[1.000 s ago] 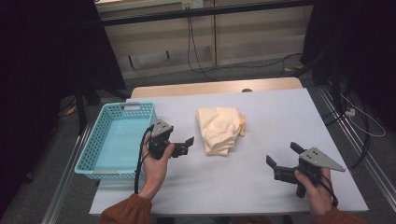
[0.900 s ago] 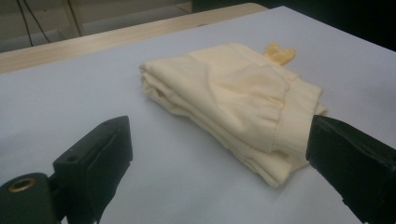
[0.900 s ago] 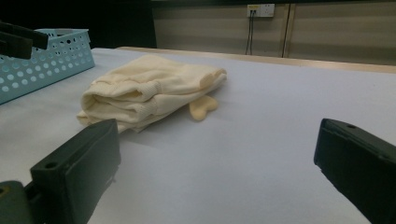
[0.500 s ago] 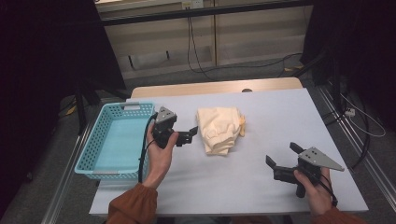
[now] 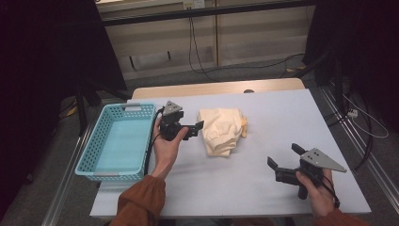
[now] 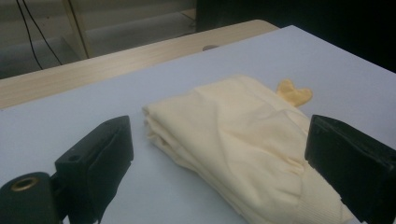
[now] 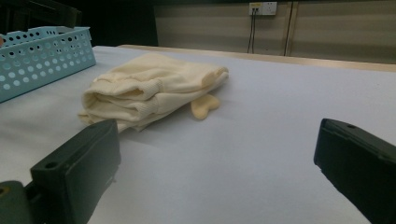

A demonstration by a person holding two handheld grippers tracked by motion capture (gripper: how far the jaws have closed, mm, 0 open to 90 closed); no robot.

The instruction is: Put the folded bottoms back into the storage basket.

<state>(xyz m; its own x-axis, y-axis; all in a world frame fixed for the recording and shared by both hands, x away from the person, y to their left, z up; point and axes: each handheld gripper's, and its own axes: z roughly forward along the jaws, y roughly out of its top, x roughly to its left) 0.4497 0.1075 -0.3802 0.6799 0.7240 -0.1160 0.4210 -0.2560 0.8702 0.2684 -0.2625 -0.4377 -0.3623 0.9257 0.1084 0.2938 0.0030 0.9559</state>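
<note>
Your left gripper [image 5: 194,129] has moved forward and toward the cloth [image 5: 221,130] over the last second: it sat back near the basket's [image 5: 96,141] corner a moment ago, and now its tips are just short of the cloth's near-left edge. Your right gripper [image 5: 283,162] hasn't shifted; it rests low at the near right of the table [image 5: 282,113], well apart from the cloth.

In the left gripper view the jaws stand wide apart with nothing between them, and the folded cloth [image 6: 238,144] lies straight ahead, its stacked edges facing you and its bulk running off toward the right jaw. A small yellow tab [image 6: 293,93] pokes out from the far side. The right gripper's jaws are likewise spread wide and empty, with the cloth [image 7: 149,88] ahead and to its left and the basket [image 7: 42,56] beyond that.

This looks like the approach to a pick, and the basket, behind and to the left of your left gripper, is the likely drop. You still need to close the last gap and bring the lower jaw down under the folds. Take all layers, or the bundle may unfold on the lift.
</note>
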